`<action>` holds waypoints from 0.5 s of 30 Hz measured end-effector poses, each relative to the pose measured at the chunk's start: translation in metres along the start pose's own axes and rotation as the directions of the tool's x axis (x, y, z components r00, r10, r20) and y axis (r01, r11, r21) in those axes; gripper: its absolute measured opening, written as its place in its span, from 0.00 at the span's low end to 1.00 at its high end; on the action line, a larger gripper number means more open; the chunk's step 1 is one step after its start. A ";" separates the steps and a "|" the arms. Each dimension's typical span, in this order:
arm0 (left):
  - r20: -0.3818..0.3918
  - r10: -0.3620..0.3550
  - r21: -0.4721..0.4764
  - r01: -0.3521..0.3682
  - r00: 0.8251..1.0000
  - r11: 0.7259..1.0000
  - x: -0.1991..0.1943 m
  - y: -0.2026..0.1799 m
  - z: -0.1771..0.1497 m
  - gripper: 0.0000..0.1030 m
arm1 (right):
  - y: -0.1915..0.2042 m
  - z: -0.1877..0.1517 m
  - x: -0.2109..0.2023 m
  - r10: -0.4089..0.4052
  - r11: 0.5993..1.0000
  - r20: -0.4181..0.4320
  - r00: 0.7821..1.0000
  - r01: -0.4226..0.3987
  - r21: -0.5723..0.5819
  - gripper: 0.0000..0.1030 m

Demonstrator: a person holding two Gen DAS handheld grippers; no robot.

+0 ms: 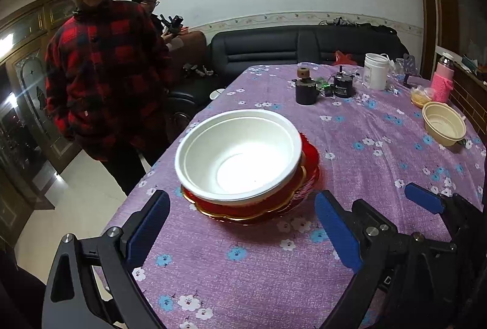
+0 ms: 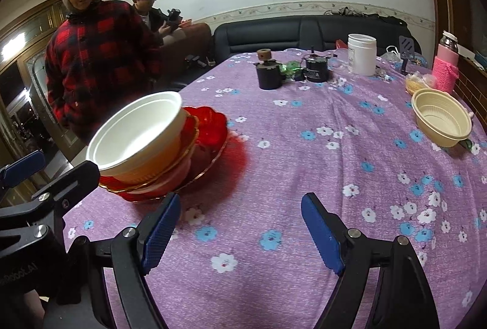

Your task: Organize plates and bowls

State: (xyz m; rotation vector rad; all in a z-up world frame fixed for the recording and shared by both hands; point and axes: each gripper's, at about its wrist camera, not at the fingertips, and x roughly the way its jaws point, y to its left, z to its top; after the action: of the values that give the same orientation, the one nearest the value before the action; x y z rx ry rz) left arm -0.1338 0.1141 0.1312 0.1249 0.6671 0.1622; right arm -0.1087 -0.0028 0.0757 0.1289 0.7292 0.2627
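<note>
A white bowl (image 1: 240, 152) sits stacked on red plates with gold rims (image 1: 268, 210) near the table's left edge. The stack also shows in the right wrist view, with the white bowl (image 2: 137, 131) tilted on the red plates (image 2: 213, 128). A cream ribbed bowl (image 1: 444, 125) stands alone at the far right, also in the right wrist view (image 2: 441, 119). My left gripper (image 1: 240, 228) is open and empty, just in front of the stack. My right gripper (image 2: 240, 228) is open and empty over bare cloth, right of the stack.
The table has a purple flowered cloth (image 2: 304, 146). At the back stand a dark cup (image 2: 269, 76), a black motor (image 2: 316, 70), a white jar (image 2: 362, 53) and a pink bottle (image 2: 446, 67). A person in a red plaid coat (image 1: 103, 70) stands at the table's left edge.
</note>
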 end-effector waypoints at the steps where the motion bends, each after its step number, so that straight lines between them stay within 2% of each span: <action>1: -0.001 -0.002 0.007 0.002 1.000 1.000 0.001 -0.003 0.001 0.93 | -0.003 0.000 0.000 -0.005 1.000 -0.002 1.000 0.005 0.002 0.83; 15: -0.008 -0.035 0.102 0.036 0.999 0.994 0.007 -0.053 0.012 0.93 | -0.058 0.003 -0.004 -0.074 0.995 -0.029 0.997 0.076 0.058 0.83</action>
State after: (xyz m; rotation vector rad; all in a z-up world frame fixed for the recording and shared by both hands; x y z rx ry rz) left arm -0.1145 0.0627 0.1275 0.2107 0.6831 0.0943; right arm -0.0982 -0.0596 0.0681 0.1538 0.7667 0.1718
